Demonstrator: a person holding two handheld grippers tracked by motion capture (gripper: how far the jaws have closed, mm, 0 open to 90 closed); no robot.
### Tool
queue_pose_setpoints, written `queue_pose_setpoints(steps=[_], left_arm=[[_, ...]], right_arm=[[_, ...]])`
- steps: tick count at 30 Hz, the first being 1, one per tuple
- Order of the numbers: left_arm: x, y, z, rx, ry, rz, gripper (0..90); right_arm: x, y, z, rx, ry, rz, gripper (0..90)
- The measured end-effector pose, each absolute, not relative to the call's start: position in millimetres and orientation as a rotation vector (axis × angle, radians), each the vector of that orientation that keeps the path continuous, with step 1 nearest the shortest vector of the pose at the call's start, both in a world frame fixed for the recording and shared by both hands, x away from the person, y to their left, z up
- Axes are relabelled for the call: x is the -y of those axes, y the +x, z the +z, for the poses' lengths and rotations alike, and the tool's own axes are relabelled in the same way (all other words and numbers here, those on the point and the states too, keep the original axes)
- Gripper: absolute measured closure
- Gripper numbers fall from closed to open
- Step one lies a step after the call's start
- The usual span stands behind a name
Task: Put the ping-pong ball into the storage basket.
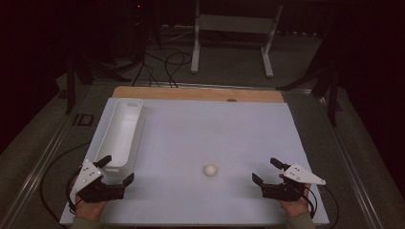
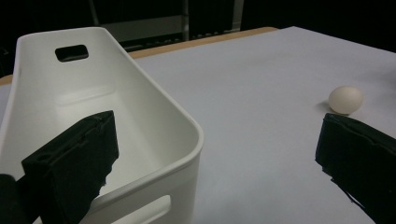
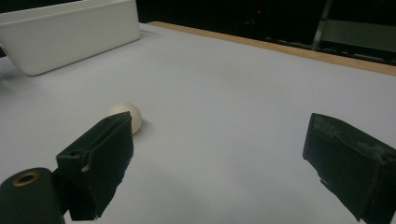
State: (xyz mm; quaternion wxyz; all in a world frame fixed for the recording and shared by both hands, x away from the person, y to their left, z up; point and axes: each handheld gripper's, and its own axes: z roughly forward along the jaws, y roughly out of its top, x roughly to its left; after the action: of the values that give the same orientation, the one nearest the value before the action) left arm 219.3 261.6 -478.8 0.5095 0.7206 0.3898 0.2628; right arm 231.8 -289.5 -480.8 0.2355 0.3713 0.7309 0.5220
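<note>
A small, smooth, off-white egg (image 1: 210,170) lies on the table between the wide-open left gripper (image 1: 116,168) and right gripper (image 1: 265,171).

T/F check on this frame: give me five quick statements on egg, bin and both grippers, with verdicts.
1. The egg lies on the white table sheet, outside the bin. True.
2. The left gripper is shut on the egg. False: its jaws stand open with nothing between them, by the bin's near end.
3. The bin stands along the left side of the sheet. True.
4. The right gripper holds the bin. False: it is open at the sheet's near right, apart from the bin.
5. The bin has something in it. False: what shows of its inside is bare.
</note>
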Motion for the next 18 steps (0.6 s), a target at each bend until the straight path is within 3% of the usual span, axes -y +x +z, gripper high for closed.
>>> queue_pose_setpoints(steps=[18], left_arm=[[-262.1,217.5,-475.9,-0.94,1.733,0.641,0.0]], right_arm=[[289.6,231.7,-481.3,-1.997,1.033,1.445,8.3]])
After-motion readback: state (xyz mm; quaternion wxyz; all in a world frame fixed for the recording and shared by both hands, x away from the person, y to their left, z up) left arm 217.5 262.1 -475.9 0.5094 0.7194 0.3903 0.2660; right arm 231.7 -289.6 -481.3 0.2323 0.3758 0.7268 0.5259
